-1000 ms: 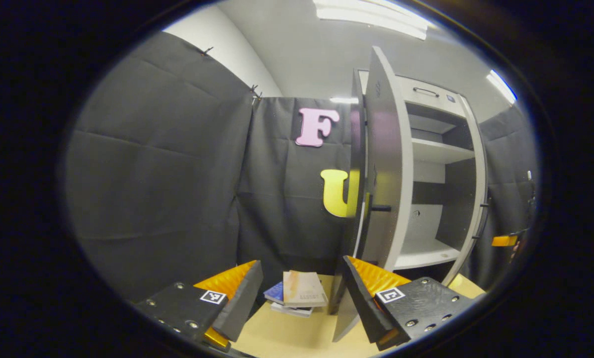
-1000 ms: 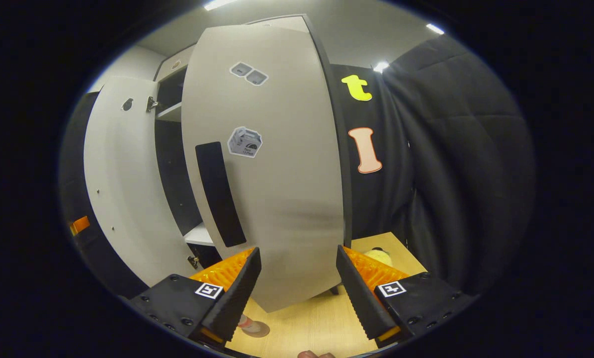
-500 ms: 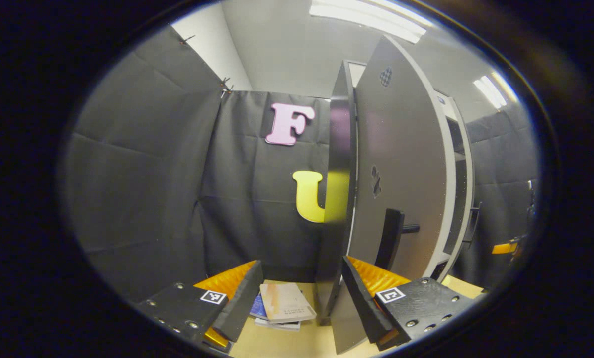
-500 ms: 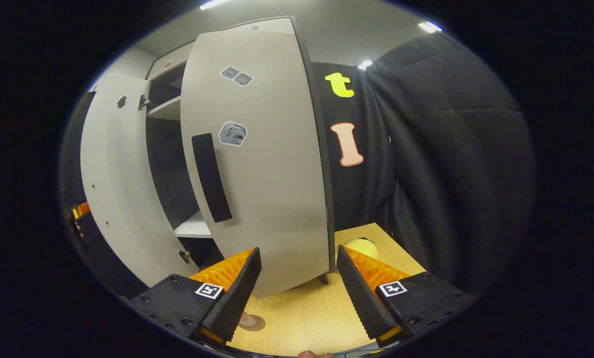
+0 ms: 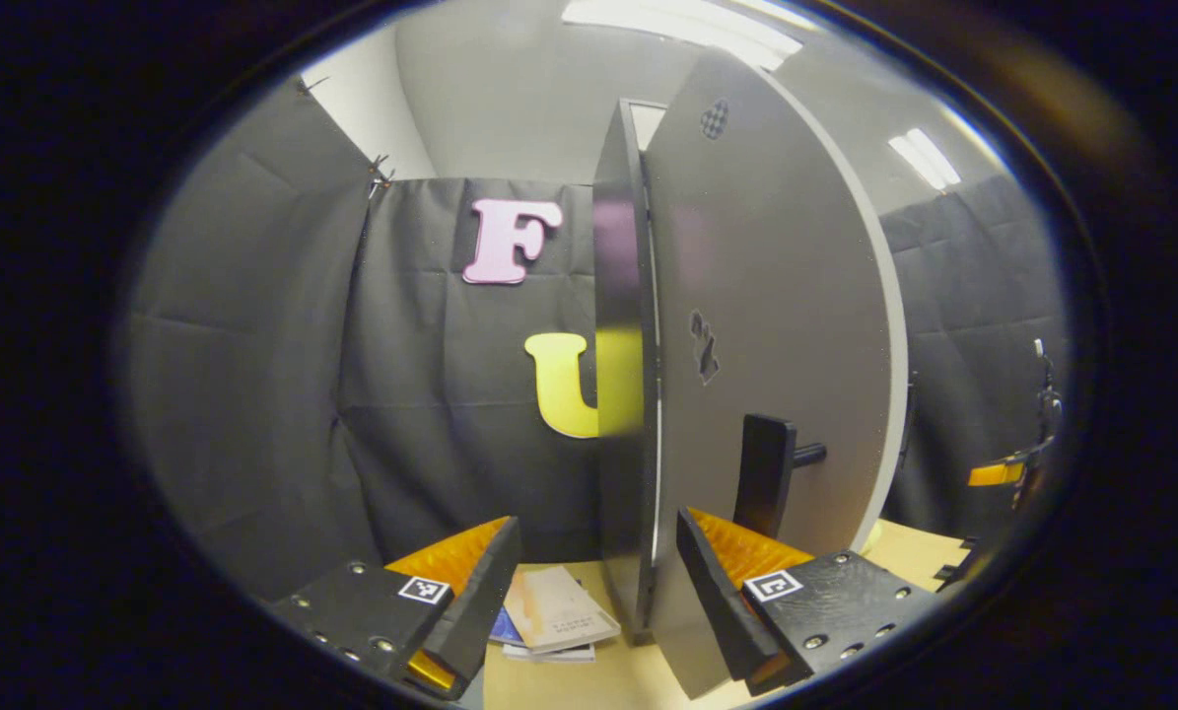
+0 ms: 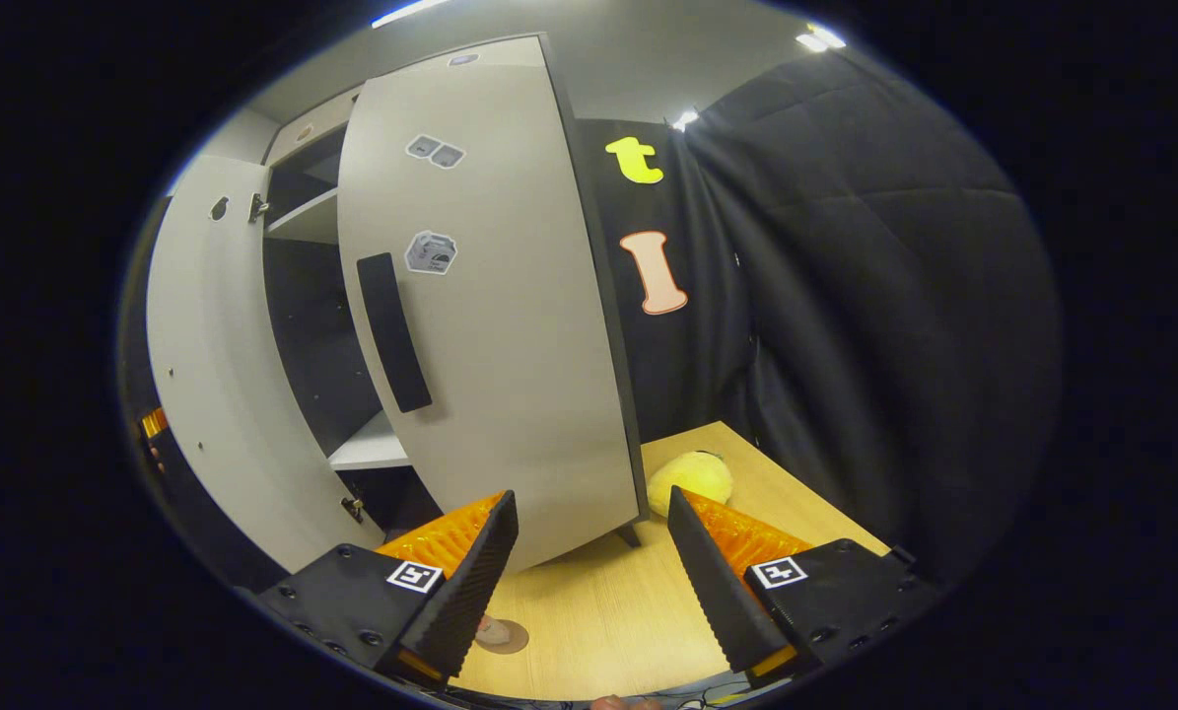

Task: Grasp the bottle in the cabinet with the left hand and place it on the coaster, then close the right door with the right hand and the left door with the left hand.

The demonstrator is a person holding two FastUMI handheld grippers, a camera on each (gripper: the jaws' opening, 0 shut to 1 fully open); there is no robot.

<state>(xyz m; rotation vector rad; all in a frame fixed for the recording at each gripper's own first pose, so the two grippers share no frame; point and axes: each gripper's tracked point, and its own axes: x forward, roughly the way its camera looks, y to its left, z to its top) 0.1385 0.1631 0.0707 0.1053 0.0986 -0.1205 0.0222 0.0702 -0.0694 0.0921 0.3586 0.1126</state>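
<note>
left gripper point(image 5: 593, 582): fingers spread, grasping nothing, at left door point(image 5: 766, 325) edge
right gripper point(image 6: 589, 552): fingers spread, empty
right door point(image 6: 490, 316): ajar

Left door point(image 5: 766, 296): grey panel w/ black handle, nearly shut in left gripper view. Right door point(image 6: 490, 296): pale grey, black handle, stickers, partly open. Coaster point(image 6: 505, 636): brown disc on table, bottle base on it.

Left gripper point(image 5: 589, 582): fingers spread apart, nothing between them. Right gripper point(image 6: 589, 562): fingers likewise parted, gripping nothing, pointed forward.
</note>
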